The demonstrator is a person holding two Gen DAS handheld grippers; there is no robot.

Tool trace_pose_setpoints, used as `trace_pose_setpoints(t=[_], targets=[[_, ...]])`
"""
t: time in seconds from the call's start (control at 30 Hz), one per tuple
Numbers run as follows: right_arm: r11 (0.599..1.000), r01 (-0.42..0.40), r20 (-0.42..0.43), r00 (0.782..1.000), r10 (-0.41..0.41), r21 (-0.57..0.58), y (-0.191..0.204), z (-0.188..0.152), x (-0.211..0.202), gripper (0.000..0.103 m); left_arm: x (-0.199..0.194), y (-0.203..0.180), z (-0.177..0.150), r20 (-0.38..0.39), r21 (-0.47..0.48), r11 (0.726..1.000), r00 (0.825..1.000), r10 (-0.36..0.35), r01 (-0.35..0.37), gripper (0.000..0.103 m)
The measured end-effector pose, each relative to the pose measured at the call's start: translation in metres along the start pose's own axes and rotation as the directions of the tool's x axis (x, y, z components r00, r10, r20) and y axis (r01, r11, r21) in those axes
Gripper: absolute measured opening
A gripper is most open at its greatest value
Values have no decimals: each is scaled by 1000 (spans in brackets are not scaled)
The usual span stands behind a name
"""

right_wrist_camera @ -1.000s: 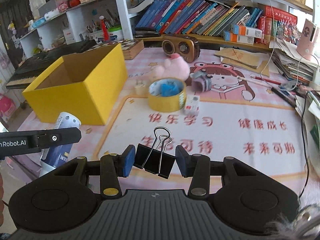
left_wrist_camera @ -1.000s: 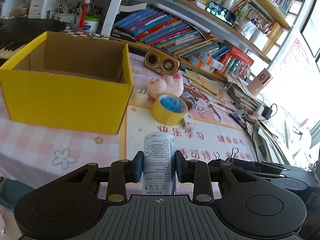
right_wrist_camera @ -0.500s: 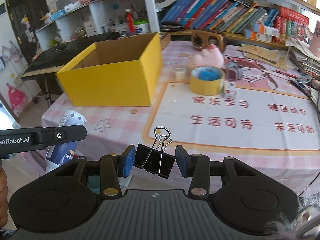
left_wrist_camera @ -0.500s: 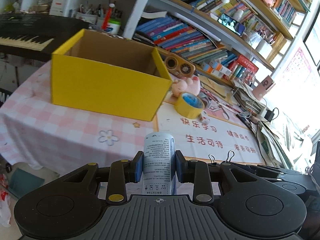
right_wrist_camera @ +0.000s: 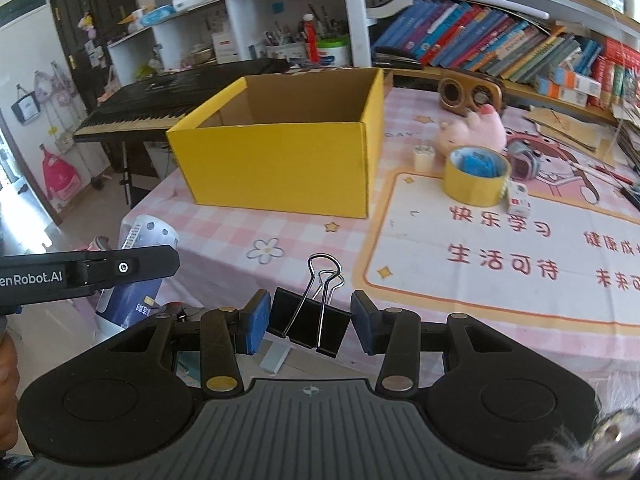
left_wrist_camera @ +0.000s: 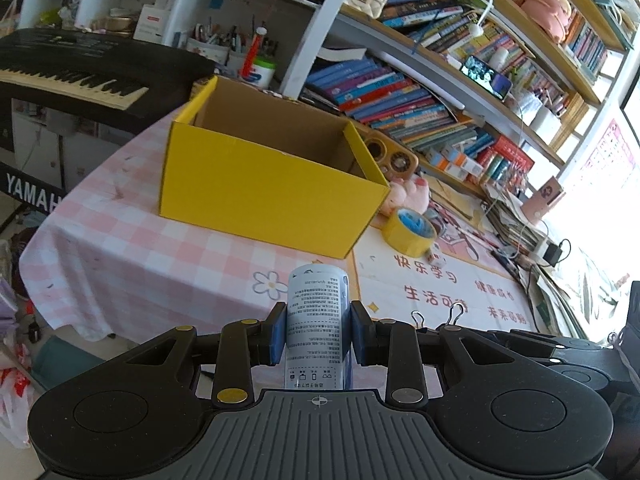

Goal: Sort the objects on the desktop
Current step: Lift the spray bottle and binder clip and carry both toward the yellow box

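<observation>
My left gripper (left_wrist_camera: 318, 330) is shut on a white and blue printed bottle (left_wrist_camera: 316, 320), held off the table's near edge; the bottle also shows in the right wrist view (right_wrist_camera: 136, 276). My right gripper (right_wrist_camera: 308, 320) is shut on a black binder clip (right_wrist_camera: 310, 322) with wire handles, also before the table edge. An open yellow cardboard box (left_wrist_camera: 264, 184) stands on the pink checked tablecloth; it also shows in the right wrist view (right_wrist_camera: 288, 160). Its inside looks empty where visible.
A yellow tape roll (right_wrist_camera: 476, 178), a pink plush toy (right_wrist_camera: 478, 132), a small white cup (right_wrist_camera: 424, 158), a watch (right_wrist_camera: 524, 164) and a small dice-like box (right_wrist_camera: 518, 200) lie right of the box. A wooden speaker (right_wrist_camera: 468, 94), bookshelves and a keyboard (left_wrist_camera: 68, 76) stand behind.
Both grippers have pulled back from the table with their objects still held; the box and table items now look farther away.
</observation>
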State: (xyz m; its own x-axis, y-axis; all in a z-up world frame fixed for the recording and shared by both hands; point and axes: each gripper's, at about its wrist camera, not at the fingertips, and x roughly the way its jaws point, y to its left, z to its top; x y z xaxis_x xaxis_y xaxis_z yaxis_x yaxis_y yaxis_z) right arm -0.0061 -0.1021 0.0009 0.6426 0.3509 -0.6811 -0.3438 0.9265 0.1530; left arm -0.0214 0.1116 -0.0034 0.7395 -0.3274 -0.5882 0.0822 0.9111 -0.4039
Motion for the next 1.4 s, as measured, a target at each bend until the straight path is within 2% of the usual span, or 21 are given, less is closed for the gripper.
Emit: trace_pose_setpoints(t=[0.8, 1.4], targets=[[998, -24, -7, 1000, 24, -51, 22, 14, 13, 41, -7, 19, 8, 25, -22, 1000, 1000, 16, -15, 30], [997, -35, -31, 999, 33, -62, 15, 18, 15, 41, 0, 16, 11, 14, -49, 999, 1000, 12, -11, 30]])
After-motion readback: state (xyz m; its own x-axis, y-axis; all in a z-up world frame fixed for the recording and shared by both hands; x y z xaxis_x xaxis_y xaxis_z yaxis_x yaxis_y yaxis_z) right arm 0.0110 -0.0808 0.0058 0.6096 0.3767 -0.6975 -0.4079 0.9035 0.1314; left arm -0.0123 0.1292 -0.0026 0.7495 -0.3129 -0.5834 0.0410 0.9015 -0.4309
